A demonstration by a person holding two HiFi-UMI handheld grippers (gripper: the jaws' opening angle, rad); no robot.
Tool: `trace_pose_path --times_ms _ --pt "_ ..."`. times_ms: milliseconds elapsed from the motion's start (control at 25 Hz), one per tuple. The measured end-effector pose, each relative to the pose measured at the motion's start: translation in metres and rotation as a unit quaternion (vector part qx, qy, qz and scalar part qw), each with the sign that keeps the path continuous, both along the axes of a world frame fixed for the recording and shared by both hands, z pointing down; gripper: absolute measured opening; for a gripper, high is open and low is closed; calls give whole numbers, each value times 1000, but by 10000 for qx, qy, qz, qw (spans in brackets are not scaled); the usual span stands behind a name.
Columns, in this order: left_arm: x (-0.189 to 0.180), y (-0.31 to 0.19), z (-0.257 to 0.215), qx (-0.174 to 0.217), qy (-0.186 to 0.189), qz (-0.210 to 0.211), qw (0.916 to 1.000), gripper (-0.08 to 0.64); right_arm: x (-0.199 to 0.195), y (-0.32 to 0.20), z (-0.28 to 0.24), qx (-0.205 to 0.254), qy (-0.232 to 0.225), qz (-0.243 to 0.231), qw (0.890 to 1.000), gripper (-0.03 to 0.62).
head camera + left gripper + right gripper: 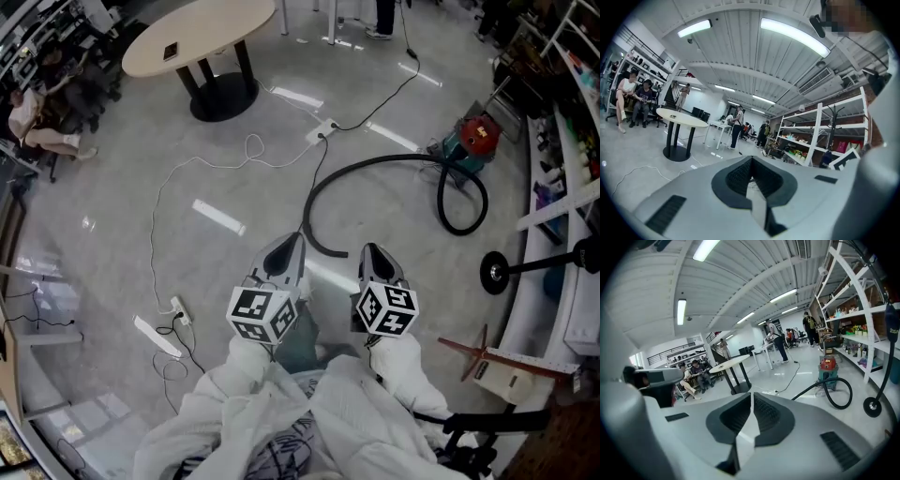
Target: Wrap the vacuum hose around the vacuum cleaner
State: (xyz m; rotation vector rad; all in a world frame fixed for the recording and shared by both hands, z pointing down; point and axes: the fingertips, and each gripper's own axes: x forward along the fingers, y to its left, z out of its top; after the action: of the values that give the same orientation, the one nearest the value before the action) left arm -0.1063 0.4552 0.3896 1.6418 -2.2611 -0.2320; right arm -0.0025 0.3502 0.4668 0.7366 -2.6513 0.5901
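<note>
A red and teal vacuum cleaner (473,139) stands on the floor at the far right, near the shelving. Its black hose (370,163) lies loose on the floor: it makes a loop beside the machine, then runs in a long curve toward me and ends just ahead of the grippers. In the right gripper view the vacuum cleaner (828,366) and hose (805,389) show ahead on the right. My left gripper (291,242) and right gripper (372,251) are held side by side close to my body, both shut and empty, above the floor and short of the hose end.
An oval table (197,37) on a black base stands at the far left, with seated people (37,122) beyond it. White and black cables run to a power strip (322,131). Shelving (562,187) lines the right side. A stand with a round base (494,272) sits nearby.
</note>
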Motion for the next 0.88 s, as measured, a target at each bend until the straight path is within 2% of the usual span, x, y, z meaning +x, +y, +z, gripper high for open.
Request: trace_pose_path --times_ms 400,560,640,720,800,880 --pt "-184 -121 44 -62 35 233 9997 2 -181 -91 82 -160 718 -469 9962 15" --pt "-239 -161 95 -149 -110 336 9993 2 -233 -116 147 -294 1064 -692 9915 15" --pt "-263 -177 139 -215 -122 295 9993 2 -255 -128 200 -411 1291 -783 9877 17" --pt "-286 -190 196 -218 -110 243 9994 2 -276 -138 272 -476 1510 -952 9828 67" --pt "-302 -200 269 -200 -139 249 9994 0 -295 -142 363 -544 1729 -1173 9764 121" --pt "-311 -203 358 -199 -241 265 9992 2 -306 -138 467 -659 2000 -1447 9668 139"
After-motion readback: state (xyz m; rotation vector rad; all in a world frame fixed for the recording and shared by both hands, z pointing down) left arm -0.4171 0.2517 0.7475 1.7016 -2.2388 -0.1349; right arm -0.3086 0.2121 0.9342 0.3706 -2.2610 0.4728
